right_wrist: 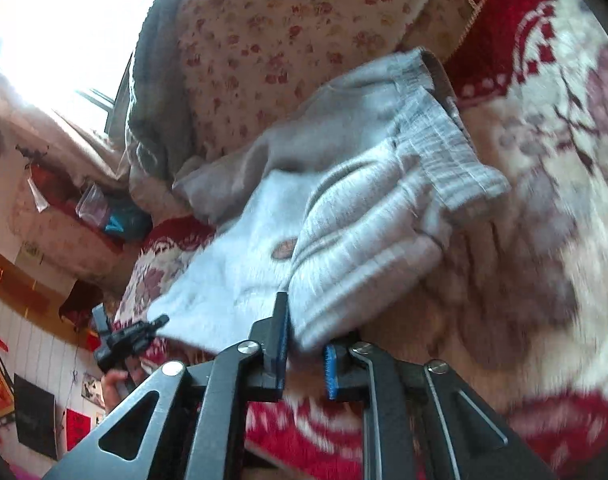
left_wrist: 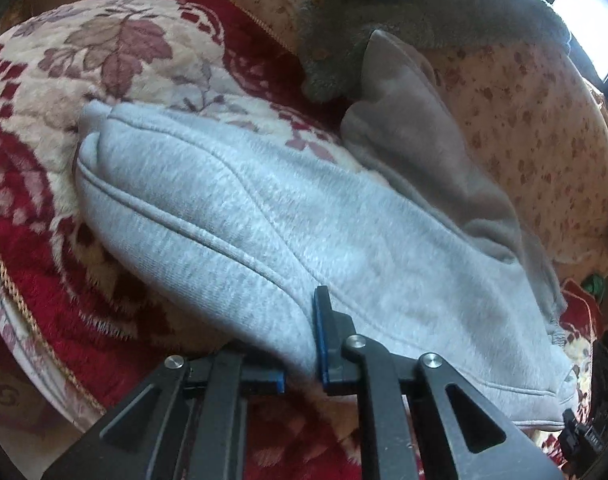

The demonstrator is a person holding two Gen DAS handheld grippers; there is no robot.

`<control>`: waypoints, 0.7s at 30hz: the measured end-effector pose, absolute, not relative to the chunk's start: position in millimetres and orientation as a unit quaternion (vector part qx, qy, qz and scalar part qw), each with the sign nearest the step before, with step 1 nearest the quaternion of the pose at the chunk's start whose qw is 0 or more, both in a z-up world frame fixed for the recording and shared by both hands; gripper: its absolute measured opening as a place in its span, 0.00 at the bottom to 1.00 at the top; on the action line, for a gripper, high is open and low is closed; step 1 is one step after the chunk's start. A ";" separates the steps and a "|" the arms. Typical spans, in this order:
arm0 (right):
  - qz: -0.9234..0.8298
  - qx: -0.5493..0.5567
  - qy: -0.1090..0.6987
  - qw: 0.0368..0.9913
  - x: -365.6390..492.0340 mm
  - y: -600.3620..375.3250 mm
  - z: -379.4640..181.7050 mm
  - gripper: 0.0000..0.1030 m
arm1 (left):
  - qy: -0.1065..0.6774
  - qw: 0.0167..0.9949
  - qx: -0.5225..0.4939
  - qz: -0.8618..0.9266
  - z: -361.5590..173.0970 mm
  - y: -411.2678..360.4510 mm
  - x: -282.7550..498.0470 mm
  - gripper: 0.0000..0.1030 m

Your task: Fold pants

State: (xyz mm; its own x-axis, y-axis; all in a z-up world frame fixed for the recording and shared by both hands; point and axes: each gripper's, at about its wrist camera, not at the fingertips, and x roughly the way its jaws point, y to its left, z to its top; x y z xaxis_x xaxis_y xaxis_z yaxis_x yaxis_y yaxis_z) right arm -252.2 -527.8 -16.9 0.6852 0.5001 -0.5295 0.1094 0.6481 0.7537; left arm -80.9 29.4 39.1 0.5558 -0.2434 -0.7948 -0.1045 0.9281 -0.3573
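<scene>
- Your left gripper (left_wrist: 304, 344) is clamped on the near edge of the grey pants (left_wrist: 264, 216); the fabric runs right in between the blue pads.
- Your right gripper (right_wrist: 304, 344) looks closed on the same edge further along, by the ribbed waistband (right_wrist: 444, 148). It's blurry there, so that pinch is a best guess.
- The pants lie on the red floral blanket (left_wrist: 44, 240), stretching away from both grippers toward the flowered cushion (left_wrist: 524, 120).
- The long axis runs from your held edge out to the far end beside the cushion, so I'd carry the fold straight that way.
- Neither hand seems nearer; they're on the same edge.
</scene>
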 end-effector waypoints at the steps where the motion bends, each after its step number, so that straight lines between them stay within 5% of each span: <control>1: 0.115 0.401 0.385 0.823 -256.9 -527.8 -21.7 0.12 | 0.474 0.861 -0.183 -0.036 36.1 29.3 -82.1 0.11; 5: 0.096 0.413 0.405 0.810 -258.6 -534.7 -41.9 0.17 | 0.482 0.852 -0.205 -0.015 28.8 36.2 -86.7 0.18; 8: 0.066 0.380 0.424 0.819 -253.1 -531.4 -41.4 0.23 | 0.483 0.850 -0.211 0.011 28.4 43.3 -89.6 0.34; 10: 0.045 0.346 0.438 0.829 -253.4 -528.6 -36.6 0.39 | 0.478 0.851 -0.215 0.034 28.9 52.1 -93.4 0.48; 13: 0.008 0.302 0.449 0.841 -253.6 -528.4 -26.4 0.54 | 0.477 0.848 -0.223 0.055 27.1 66.6 -96.2 0.57; 19: -0.038 0.244 0.431 0.868 -260.9 -533.4 -0.6 0.59 | 0.486 0.835 -0.233 0.108 18.0 82.8 -99.3 0.58; 21: -0.043 0.233 0.420 0.876 -258.6 -531.9 6.9 0.70 | 0.499 0.829 -0.223 0.115 11.4 82.7 -97.2 0.59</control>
